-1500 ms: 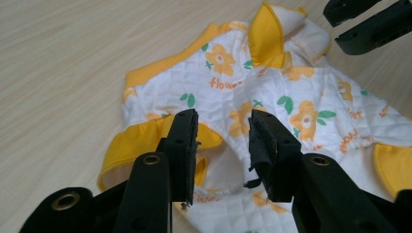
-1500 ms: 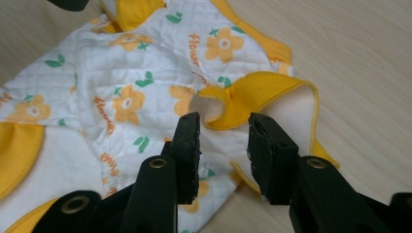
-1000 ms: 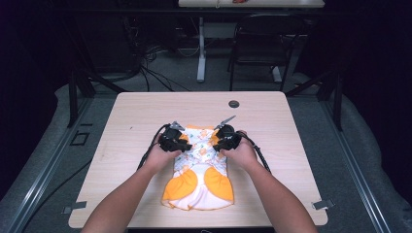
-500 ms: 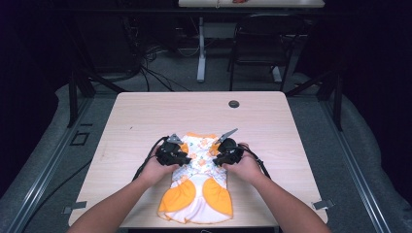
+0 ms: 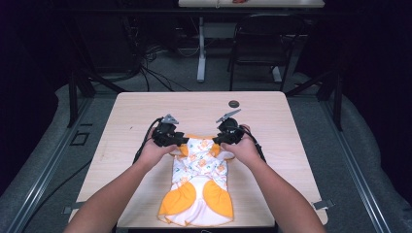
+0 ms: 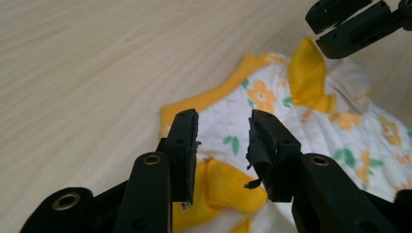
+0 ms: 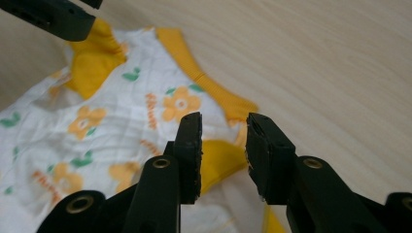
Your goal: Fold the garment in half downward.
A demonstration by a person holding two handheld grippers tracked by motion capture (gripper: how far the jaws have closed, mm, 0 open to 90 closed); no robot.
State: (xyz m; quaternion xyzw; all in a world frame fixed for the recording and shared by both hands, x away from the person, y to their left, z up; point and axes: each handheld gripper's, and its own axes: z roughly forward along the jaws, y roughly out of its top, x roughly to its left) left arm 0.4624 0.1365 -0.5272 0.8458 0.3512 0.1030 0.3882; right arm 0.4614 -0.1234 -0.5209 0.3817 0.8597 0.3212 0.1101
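Your left tool (image 5: 180, 141) hovers over the near-left corner of the garment's (image 5: 201, 179) far edge, and your right tool (image 5: 217, 140) hovers over the opposite corner of that same edge. The garment, a small white piece printed with orange flowers and green leaves and trimmed in orange, lies flat on the table (image 5: 131, 111), its far edge between your two hands and its orange, rounded lower part toward the table's near edge.

In the left gripper view your left tool (image 6: 222, 145) stands released: there is a clear gap between its pads, and the garment (image 6: 311, 126) lies beneath and behind them, not pinched. Its jaws have just been opening, with no cloth caught between them. The tip of your other tool (image 6: 357, 24) shows beyond the garment's orange collar.

In the right gripper view your right tool (image 7: 223, 150) is released too, its pads apart above the garment's (image 7: 121, 121) orange-trimmed edge. Its jaws have likewise just been opening, with nothing gripped.

A small dark round object (image 5: 234, 103) sits on the table well beyond the garment, toward the far edge.
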